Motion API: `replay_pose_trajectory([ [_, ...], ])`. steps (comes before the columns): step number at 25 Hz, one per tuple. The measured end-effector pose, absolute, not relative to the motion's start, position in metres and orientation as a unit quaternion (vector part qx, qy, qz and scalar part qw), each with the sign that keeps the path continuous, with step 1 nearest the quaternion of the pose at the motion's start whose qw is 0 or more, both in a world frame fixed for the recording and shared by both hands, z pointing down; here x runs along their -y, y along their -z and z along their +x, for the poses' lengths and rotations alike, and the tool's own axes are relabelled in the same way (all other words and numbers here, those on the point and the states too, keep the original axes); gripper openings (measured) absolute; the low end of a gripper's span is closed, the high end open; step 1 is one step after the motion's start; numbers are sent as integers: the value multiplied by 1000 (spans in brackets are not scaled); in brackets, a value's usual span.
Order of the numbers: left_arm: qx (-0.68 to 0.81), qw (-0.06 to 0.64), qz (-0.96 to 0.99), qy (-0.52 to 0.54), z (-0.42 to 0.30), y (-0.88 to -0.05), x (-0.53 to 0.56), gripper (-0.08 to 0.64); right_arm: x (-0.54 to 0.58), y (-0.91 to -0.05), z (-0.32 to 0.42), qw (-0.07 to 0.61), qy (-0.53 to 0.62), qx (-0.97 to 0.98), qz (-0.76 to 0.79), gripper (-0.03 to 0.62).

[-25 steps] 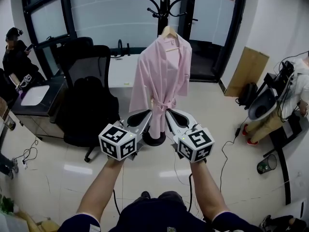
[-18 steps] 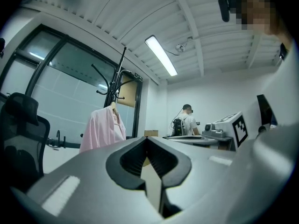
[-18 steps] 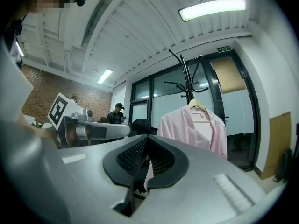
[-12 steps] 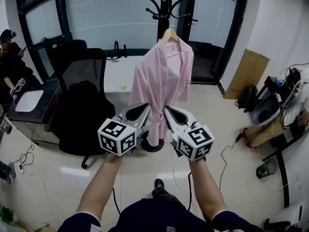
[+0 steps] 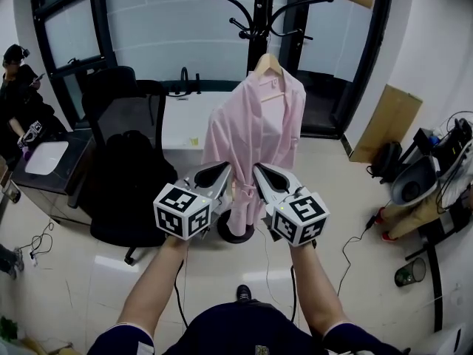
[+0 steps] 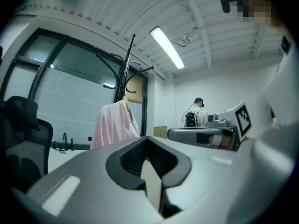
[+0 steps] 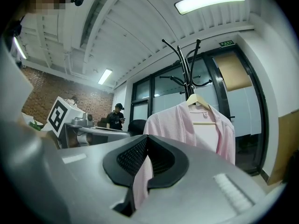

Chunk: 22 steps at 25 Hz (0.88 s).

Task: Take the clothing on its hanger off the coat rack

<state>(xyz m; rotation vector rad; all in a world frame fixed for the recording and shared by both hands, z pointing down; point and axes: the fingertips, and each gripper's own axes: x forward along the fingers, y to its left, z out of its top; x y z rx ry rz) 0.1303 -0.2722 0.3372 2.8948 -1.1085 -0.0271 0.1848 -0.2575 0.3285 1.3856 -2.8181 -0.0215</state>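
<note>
Far off to the left of my left gripper (image 5: 222, 170) a person (image 5: 18, 87) sits by a small white table (image 5: 46, 157). A black office chair (image 5: 126, 124) stands ahead of that gripper and to its left, with a white desk (image 5: 181, 120) behind the chair. The left gripper's jaws are together and there's nothing in them. Its marker cube (image 5: 181, 211) is nearest to me, and my left hand is hidden under it.

Straight ahead, between the two gripper tips and beyond them, a pink robe (image 5: 255, 124) hangs on a wooden hanger (image 5: 269, 63). The hanger is hooked on the black coat rack (image 5: 260, 21), above gripper level. The rack's round base (image 5: 235, 231) shows below and between the grippers. Neither gripper touches the robe. Both point level at its lower half, near the belt.

The right gripper (image 5: 262, 171) sits just beside the left one. Its jaw tips meet and it holds nothing; the pink seen through the gap behind the tips is the robe further off. Its marker cube (image 5: 299, 218) faces me.

To the right of the right gripper a cardboard sheet (image 5: 388, 124) leans on the wall. Cables and gear lie on the floor further right.
</note>
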Motion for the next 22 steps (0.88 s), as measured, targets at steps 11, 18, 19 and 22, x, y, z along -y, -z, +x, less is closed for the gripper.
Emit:
replay_pose_trajectory([
  [11,420,-48,906,-6,124,-287,348,190,278,-322,202,-9,12,893,450,2],
  [18,447,-91,888,-68,124,-257,404,233,292,-320,220,-11,10,887,461,2],
  [19,444,-87,888,-81,127,-258,412,242,294,-320,221,-12,9,887,462,2],
  [22,431,-77,890,-124,135,-262,433,256,299,-322,228,-12,5,886,464,2],
])
